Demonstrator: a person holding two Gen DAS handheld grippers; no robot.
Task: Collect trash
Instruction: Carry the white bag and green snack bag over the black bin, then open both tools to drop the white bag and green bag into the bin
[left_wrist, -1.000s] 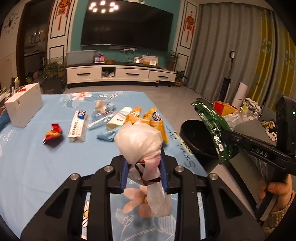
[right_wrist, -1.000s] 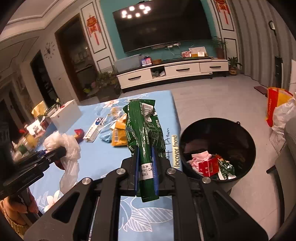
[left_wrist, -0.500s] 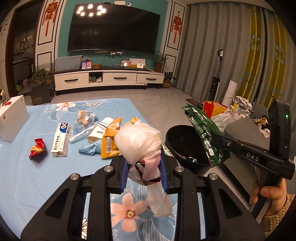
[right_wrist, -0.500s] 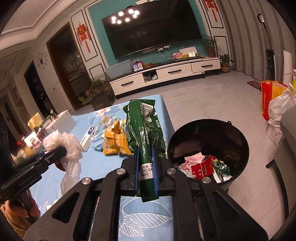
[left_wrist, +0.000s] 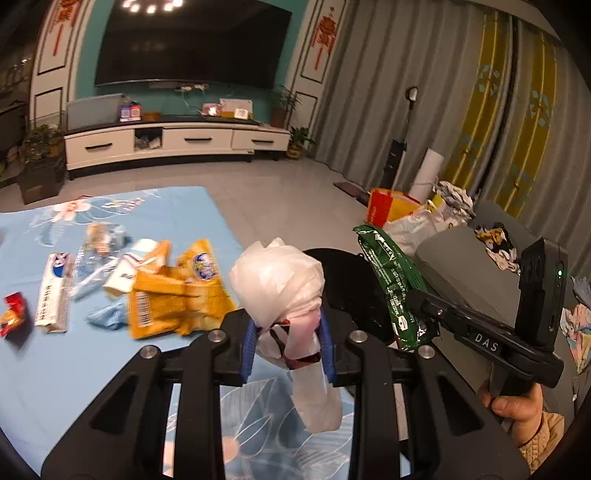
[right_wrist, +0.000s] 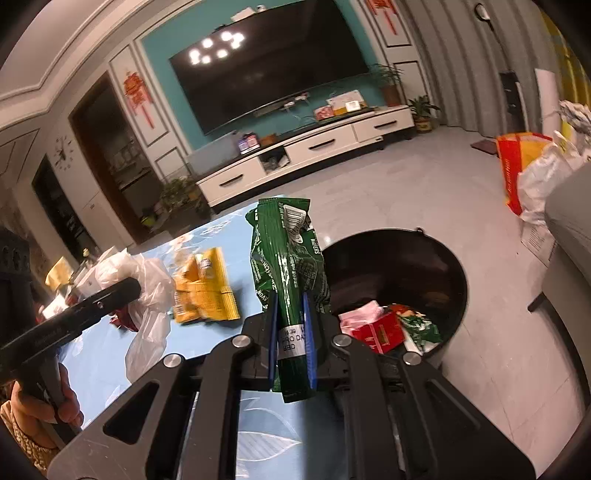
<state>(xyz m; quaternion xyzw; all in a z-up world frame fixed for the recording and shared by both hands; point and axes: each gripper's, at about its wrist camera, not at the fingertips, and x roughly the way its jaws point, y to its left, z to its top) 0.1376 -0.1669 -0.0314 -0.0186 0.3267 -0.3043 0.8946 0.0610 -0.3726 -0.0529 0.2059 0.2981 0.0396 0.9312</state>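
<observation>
So the black bin (right_wrist: 399, 280) is the landmark here. Left of it, the left gripper (left_wrist: 288, 339) is clamped on a scrunched white plastic bag (left_wrist: 277, 280), hovering over the blue tablecloth (left_wrist: 55, 362) just short of the rim. The right gripper (right_wrist: 291, 347) pinches a green snack wrapper (right_wrist: 288, 258), long axis upright, just beside the bin's left edge. Looks like the right one is closer, bin lying ahead and to its right.

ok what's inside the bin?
In the bin: a red box, pink paper, a green-white wrapper. The right claw and its green packet cover the near left side.
</observation>
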